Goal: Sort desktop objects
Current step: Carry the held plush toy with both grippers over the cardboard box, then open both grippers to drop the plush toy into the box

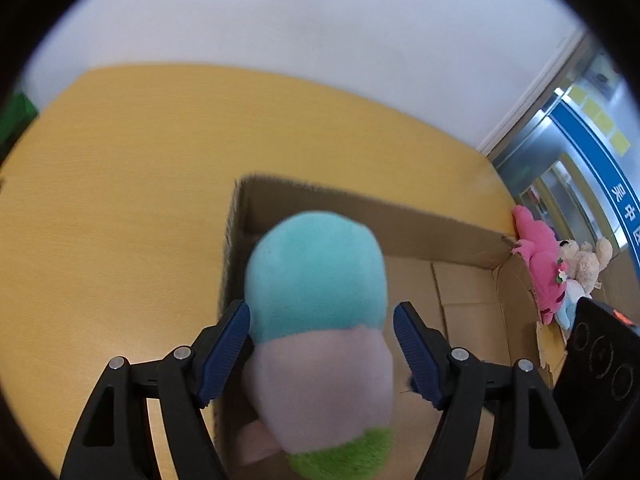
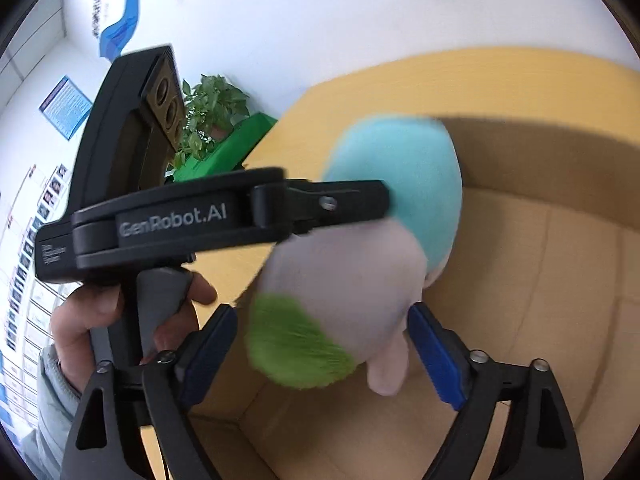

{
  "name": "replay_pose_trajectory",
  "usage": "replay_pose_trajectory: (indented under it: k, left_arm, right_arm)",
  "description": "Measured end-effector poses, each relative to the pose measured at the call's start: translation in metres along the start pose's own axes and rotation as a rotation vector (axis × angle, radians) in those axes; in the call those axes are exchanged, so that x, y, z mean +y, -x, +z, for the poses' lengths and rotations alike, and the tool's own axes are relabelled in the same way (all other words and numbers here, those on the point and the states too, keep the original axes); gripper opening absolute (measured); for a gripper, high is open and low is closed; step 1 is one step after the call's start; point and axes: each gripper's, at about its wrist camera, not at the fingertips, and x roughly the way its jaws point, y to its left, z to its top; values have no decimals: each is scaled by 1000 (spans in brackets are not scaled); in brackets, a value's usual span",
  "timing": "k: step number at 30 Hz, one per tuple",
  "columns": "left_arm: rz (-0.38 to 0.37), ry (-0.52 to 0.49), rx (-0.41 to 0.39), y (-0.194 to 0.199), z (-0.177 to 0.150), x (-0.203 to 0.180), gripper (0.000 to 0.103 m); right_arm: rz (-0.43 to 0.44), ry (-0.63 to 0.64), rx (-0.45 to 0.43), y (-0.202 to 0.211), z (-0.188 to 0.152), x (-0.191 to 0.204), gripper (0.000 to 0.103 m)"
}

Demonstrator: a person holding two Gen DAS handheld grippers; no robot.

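A plush toy [image 1: 316,280] with a teal top, pale pink middle and green bottom hangs over an open cardboard box [image 1: 360,200]. My left gripper [image 1: 322,308] is shut on it where teal meets pink; the left pad presses in and the right pad sits at its side. In the right wrist view the toy [image 2: 372,272] is blurred, and one left-gripper finger [image 2: 344,202] lies across it. My right gripper [image 2: 322,312] stands open around the toy's green end, both pads apart from it. The box floor [image 2: 520,300] below holds nothing that I can see.
The box sits on a yellow wooden table [image 1: 120,200]. A pink plush [image 1: 540,264] and a beige bear [image 1: 586,260] lie past the box's right end. A potted plant [image 2: 212,108] and a green block [image 2: 228,148] stand off the table's far left. A hand [image 2: 80,320] grips the left tool.
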Motion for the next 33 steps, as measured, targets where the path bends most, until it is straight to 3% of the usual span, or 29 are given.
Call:
replay_pose_trajectory:
  k: [4, 6, 10, 11, 14, 18, 20, 27, 33]
  left_arm:
    - [10, -77, -84, 50, -12, -9, 76]
    - [48, -139, -89, 62, -28, -18, 76]
    - [54, -208, -30, 67, -78, -21, 76]
    - [51, -217, -7, 67, -92, -19, 76]
    - [54, -209, 43, 62, -123, -13, 76]
    - [32, -130, 90, 62, -152, 1, 75]
    - [4, -132, 85, 64, -162, -3, 75]
    - [18, -126, 95, 74, -184, -15, 75]
    - [28, -124, 81, 80, -194, -22, 75]
  right_arm:
    - [-28, 54, -69, 54, -14, 16, 100]
    - [-61, 83, -82, 96, -43, 10, 102]
    - [-152, 144, -102, 169, -104, -1, 103]
    - [-184, 145, -96, 173, -124, 22, 103]
    - [-239, 93, -48, 207, -158, 21, 103]
    - [-310, -28, 29, 201, -193, -38, 103]
    - [-330, -37, 42, 199, -203, -45, 103]
    - [-451, 1, 36, 195, -219, -53, 102]
    - [-439, 10, 29, 208, -225, -59, 102]
